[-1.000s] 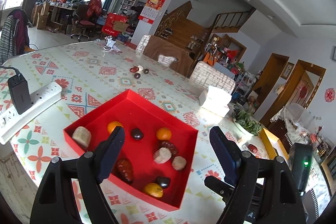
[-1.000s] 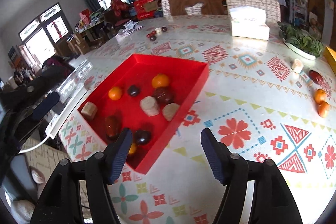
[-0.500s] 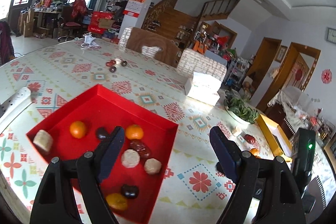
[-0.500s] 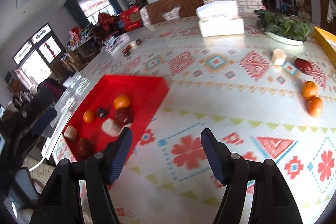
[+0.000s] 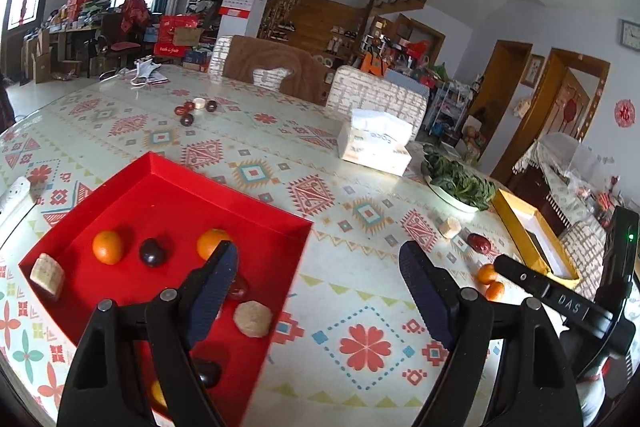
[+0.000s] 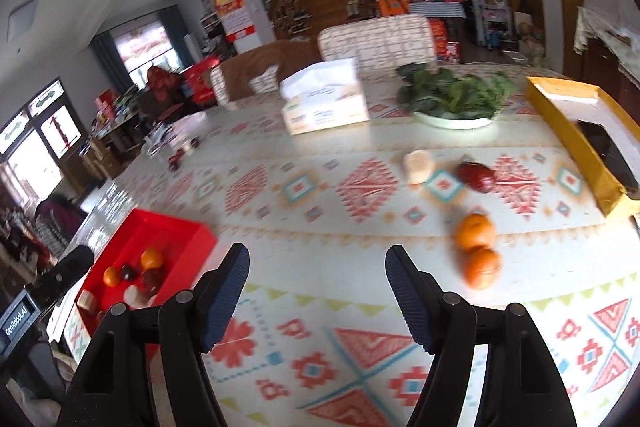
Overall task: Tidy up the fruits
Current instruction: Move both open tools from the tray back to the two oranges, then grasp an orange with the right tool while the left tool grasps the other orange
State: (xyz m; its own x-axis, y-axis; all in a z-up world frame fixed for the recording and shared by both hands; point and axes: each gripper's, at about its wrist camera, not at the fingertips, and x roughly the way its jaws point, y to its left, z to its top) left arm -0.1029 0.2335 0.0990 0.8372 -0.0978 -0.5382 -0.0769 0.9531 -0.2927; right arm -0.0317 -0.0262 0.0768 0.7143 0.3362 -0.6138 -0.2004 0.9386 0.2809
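The red tray [image 5: 168,187] is the landmark here, and it already holds a good part of the fruit: two oranges [image 5: 107,247], some dark plums [image 5: 152,252], red dates and a few pale round pieces [image 5: 253,318] lie on its floor. So the task seems well started but not finished.

Outside the tray, fruit is left in two places. To the right of the tray, near the yellow box [image 6: 568,131], lie two oranges touching each other [image 6: 478,251], one red date [image 6: 476,177] and one pale piece [image 6: 418,165]. Far behind the tray, a small group of dark fruits [image 5: 194,109] sits on the table [image 5: 360,379].

The left gripper [image 5: 316,291] hangs over the right edge of the tray, its fingers spread apart and holding nothing. The right gripper [image 6: 316,291] is over the bare table between the tray and the two oranges; its jaws are opening, with nothing between them. I judge that the group beside the yellow box is probably next.
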